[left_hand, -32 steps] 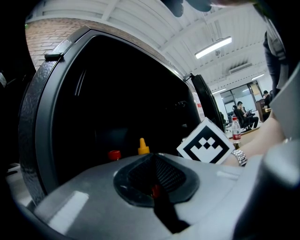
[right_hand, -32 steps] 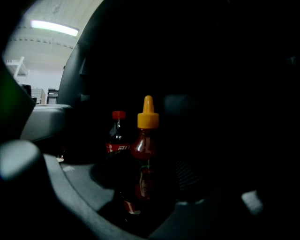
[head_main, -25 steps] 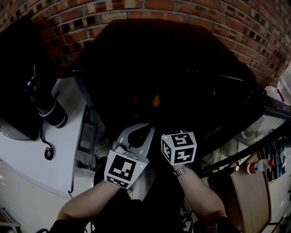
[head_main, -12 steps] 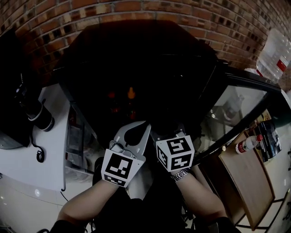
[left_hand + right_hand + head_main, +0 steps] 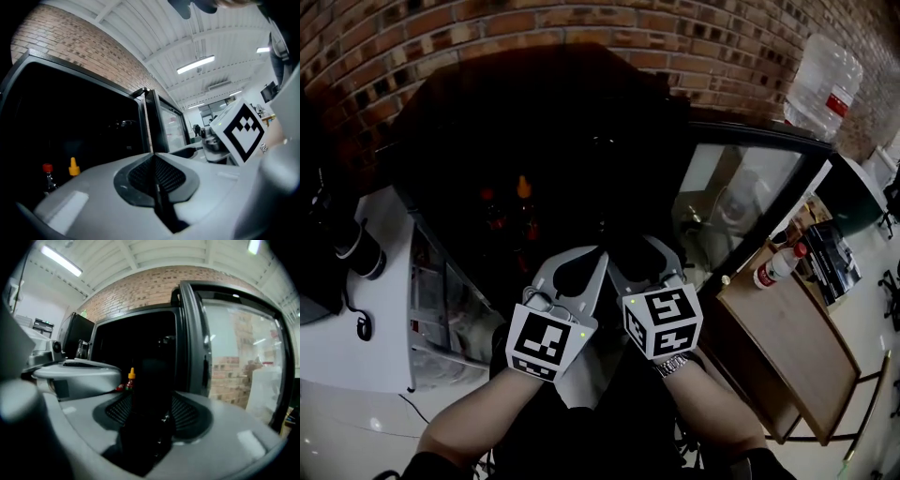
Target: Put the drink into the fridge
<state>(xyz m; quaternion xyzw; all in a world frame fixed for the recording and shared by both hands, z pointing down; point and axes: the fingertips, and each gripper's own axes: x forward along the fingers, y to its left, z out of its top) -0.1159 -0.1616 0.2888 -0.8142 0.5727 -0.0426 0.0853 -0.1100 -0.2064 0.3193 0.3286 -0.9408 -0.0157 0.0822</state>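
A brick wall (image 5: 581,28) backs the black fridge (image 5: 544,112), whose glass door (image 5: 741,187) stands swung out to the right. Over the last second the head view has turned right: the white desk (image 5: 375,309) has slid toward the left edge, the door and a big water jug (image 5: 821,84) have come into view, and the grey jaws of the right tongs (image 5: 643,251) now show ahead of their marker cube. The left tongs (image 5: 581,258) stay beside them, pressed together with nothing in them. The right tongs are closing on the drink (image 5: 151,394), a dark upright thing filling the gap, both pads seemingly against it. So the drink is still outside, in front of the open compartment, where a yellow-capped bottle (image 5: 132,375) and a red-capped one (image 5: 47,169) already stand; the way in looks clear, and placing it remains to be done. No writing can be read: the jug's red label is too small, and the cubes bear only black-and-white squares.
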